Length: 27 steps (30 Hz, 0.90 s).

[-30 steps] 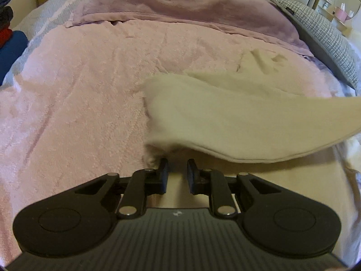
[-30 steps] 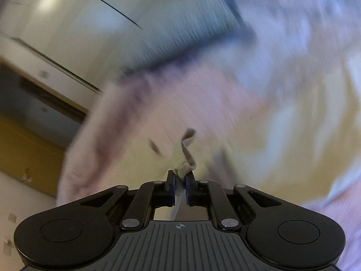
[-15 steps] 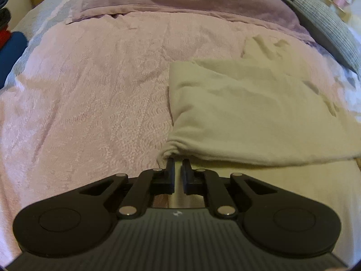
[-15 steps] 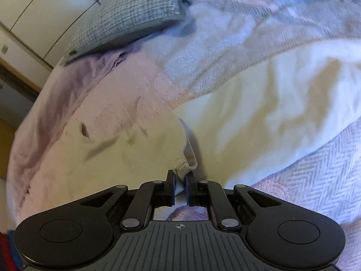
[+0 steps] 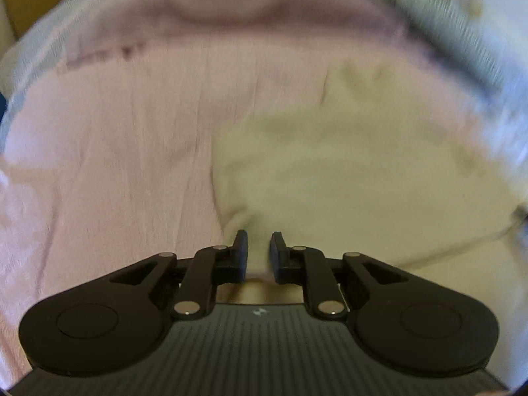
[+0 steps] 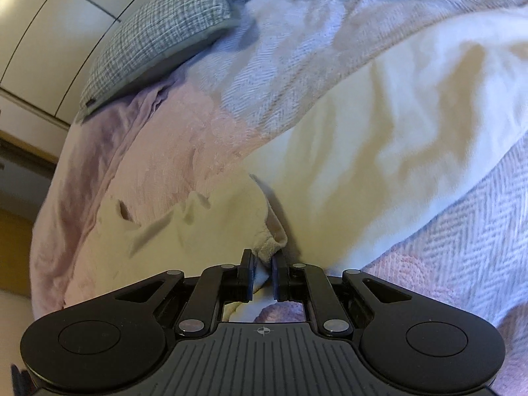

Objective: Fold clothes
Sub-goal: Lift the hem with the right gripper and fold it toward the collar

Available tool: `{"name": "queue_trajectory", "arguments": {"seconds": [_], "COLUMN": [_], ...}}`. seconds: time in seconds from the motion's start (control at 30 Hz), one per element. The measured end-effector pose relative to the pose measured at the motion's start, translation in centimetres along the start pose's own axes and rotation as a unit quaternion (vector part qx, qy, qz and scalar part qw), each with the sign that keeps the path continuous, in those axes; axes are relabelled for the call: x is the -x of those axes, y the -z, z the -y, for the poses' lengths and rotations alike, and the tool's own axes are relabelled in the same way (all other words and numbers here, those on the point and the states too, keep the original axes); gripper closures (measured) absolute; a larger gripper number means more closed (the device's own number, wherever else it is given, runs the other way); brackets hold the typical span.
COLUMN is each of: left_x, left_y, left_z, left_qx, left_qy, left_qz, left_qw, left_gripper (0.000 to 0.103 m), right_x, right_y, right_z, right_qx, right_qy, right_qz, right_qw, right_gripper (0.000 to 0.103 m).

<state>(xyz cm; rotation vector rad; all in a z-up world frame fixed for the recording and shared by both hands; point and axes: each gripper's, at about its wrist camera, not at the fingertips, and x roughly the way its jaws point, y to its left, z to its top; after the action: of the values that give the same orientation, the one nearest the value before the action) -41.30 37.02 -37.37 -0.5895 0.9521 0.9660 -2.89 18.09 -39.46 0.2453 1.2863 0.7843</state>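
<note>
Left wrist view, smeared by motion blur: left tongs (image 5: 259, 250) at 6 o'clock, jaws parted by a narrow gap, cream cloth showing in the gap and just ahead of the tips; pads seemingly not pressed onto it, though blur makes that hard to tell. Cream garment (image 5: 346, 178) spread flat from centre out to 3 o'clock, its nearest corner just beyond the fingertips (image 5: 241, 247), its left edge running up toward 12 o'clock. Pink bedspread (image 5: 109, 151) of the bed filling 7 to 11 o'clock beside and under the garment. Darker mauve blanket (image 5: 250, 10) banded across 12 o'clock. Grey streaked shape at 2 o'clock, too blurred to name. Right wrist view, sharp: right tongs (image 6: 263, 265) at 6 o'clock, jaws drawn close and pinching a bunched hem corner of the cream garment (image 6: 204, 231), cloth bulging up between the pads and rising in a small ridge just past them. Garment lying wrinkled from centre to 8 o'clock on the pink bedspread (image 6: 184, 138). Pale crumpled white fabric (image 6: 396, 151) from centre to 3 o'clock, touching the garment's raised fold. Herringbone blanket (image 6: 468, 241) at 4 o'clock. Grey checked pillow (image 6: 165, 33) at 11 o'clock, white cupboard doors (image 6: 49, 16) behind it at 10 o'clock.
</note>
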Motion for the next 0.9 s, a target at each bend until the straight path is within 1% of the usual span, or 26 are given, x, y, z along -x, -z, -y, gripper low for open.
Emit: {"name": "queue_trajectory", "arguments": {"seconds": [0.03,0.1,0.17,0.23,0.27,0.3,0.37,0.4,0.43,0.47,0.5,0.53,0.57,0.6,0.63,0.67,0.7,0.73,0.77,0.83,0.87,0.9], "left_x": [-0.5,0.4,2.2,2.7,2.6,2.5,0.9,0.2,-0.2,-0.5,-0.5,-0.3,-0.1,0.1,0.4,0.5,0.5,0.5,0.5,0.7,0.7,0.8], "left_y": [0.2,-0.4,-1.2,-1.8,-2.1,-2.3,-2.3,-2.3,-2.1,-2.0,-1.9,-1.8,-1.8,-1.7,-1.6,-1.4,-1.5,-1.5,-1.6,-1.7,-1.7,-1.8], "left_z": [0.1,0.6,1.5,2.2,2.6,3.0,3.2,3.3,2.9,2.4,2.0,1.7,1.5,1.4,1.3,1.2,1.1,1.1,1.0,0.8,0.7,0.6], "left_qx": [0.002,0.003,0.000,0.002,0.001,0.000,0.004,0.006,0.022,0.039,0.052,0.060,0.059,0.057,0.054,0.056,0.059,0.062,0.065,0.070,0.073,0.075], "left_qy": [-0.004,-0.005,0.011,0.035,0.047,0.059,0.047,0.040,0.041,0.043,0.045,0.046,0.042,0.039,0.036,0.036,0.038,0.039,0.040,0.043,0.044,0.045], "left_qz": [-0.008,0.000,0.023,0.030,0.030,0.030,0.005,-0.008,-0.017,-0.025,-0.027,-0.026,-0.026,-0.026,-0.025,-0.027,-0.028,-0.029,-0.030,-0.028,-0.028,-0.027], "left_qw": [1.0000,1.0000,0.9997,0.9989,0.9984,0.9978,0.9989,0.9991,0.9988,0.9980,0.9973,0.9968,0.9970,0.9973,0.9975,0.9974,0.9971,0.9969,0.9966,0.9962,0.9960,0.9958], "left_gripper": [0.091,0.091,0.091,0.091,0.090,0.088,0.088,0.089,0.089,0.089,0.089,0.089,0.089,0.089,0.089,0.089,0.089,0.089,0.089,0.089,0.089,0.089], "right_x": [-0.1,-0.1,0.3,0.4,0.4,0.5,0.2,0.0,-0.1,0.1,0.3,0.6,1.0,1.3,1.5,1.6,1.6,1.3,0.7,-1.2,-2.2,-3.2], "right_y": [0.0,-0.2,-0.5,-0.7,-0.8,-1.0,-1.1,-1.2,-1.3,-1.3,-1.2,-0.4,0.8,2.3,3.9,5.5,7.2,8.7,10.0,12.1,12.9,13.4], "right_z": [0.1,0.2,0.2,0.6,0.9,1.2,2.0,2.2,1.7,0.8,-0.6,-2.7,-4.9,-6.9,-8.9,-10.6,-11.9,-12.9,-13.6,-14.3,-14.2,-14.0], "right_qx": [0.000,0.001,-0.001,-0.022,-0.035,-0.049,-0.078,-0.084,-0.066,-0.027,0.031,0.117,0.209,0.293,0.372,0.439,0.487,0.522,0.546,0.581,0.589,0.591], "right_qy": [0.001,-0.001,-0.013,-0.020,-0.022,-0.024,-0.023,-0.020,-0.008,0.007,0.024,0.044,0.060,0.068,0.069,0.065,0.053,0.039,0.033,0.042,0.055,0.069], "right_qz": [-0.003,-0.008,-0.009,-0.009,-0.009,-0.008,-0.005,-0.007,-0.006,0.000,0.010,0.028,0.048,0.066,0.081,0.092,0.096,0.091,0.076,0.038,0.019,-0.004], "right_qw": [1.000,1.000,1.000,1.000,0.999,0.998,0.997,0.996,0.998,1.000,0.999,0.992,0.975,0.951,0.922,0.892,0.867,0.847,0.834,0.812,0.806,0.804], "right_gripper": [0.095,0.095,0.095,0.094,0.086,0.081,0.081,0.085,0.091,0.096,0.096,0.096,0.096,0.096,0.096,0.096,0.096,0.096,0.096,0.096,0.096,0.096]}}
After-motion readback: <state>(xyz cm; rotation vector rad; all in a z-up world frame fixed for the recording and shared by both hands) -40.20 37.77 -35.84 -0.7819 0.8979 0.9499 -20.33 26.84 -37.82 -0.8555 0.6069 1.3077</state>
